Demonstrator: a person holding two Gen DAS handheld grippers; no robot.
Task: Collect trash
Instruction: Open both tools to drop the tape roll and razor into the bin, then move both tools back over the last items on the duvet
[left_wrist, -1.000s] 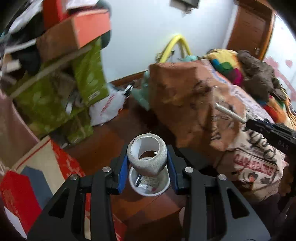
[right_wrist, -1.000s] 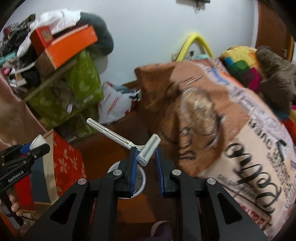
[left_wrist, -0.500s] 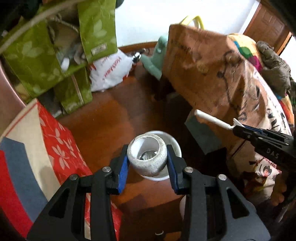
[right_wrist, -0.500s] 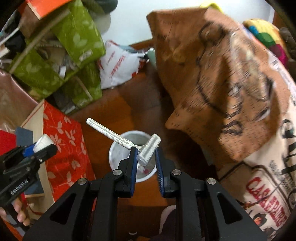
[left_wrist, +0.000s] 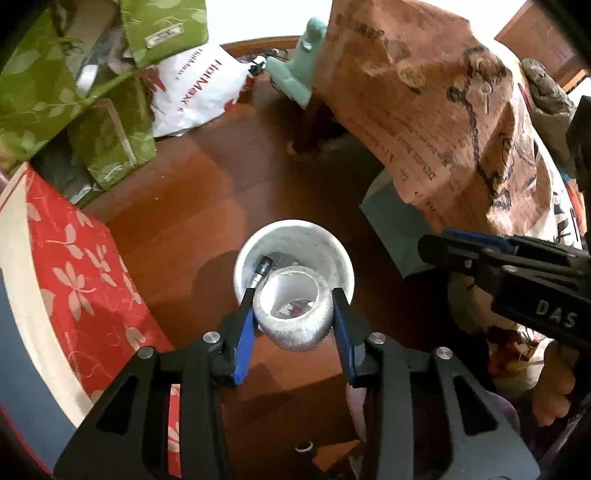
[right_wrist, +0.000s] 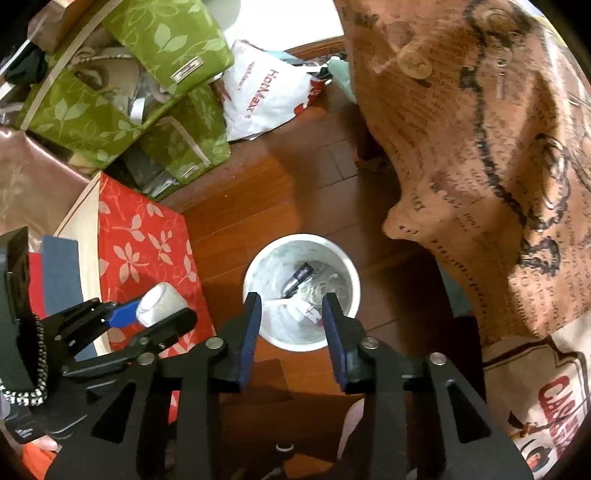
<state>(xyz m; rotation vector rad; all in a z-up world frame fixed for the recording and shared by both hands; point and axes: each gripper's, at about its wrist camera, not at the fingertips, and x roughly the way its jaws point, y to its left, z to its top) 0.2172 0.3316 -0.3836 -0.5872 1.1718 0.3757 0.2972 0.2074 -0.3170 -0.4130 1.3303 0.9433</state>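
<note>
Two drops, one done | right fingers (right_wrist: 290, 317) just opened, empty, razor (right_wrist: 295, 308) in bin (right_wrist: 258, 266) on floor | left fingers (left_wrist: 293, 314) clamp tape roll (left_wrist: 293, 314) above rim | next: release.

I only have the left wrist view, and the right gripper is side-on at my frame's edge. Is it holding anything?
Observer: No. The right gripper has just been opening its jaws, and nothing is between them.
Operator: Where is it pointing?
Observer: Down at the white bin. A white razor lies inside, next to a dark cylinder.
Operator: My tape roll looks to be over the opening. Confirm?
Observer: I cannot. In the right wrist view the tape roll, clamped in the left gripper, shows left of the bin, in front of the red floral box.
</note>
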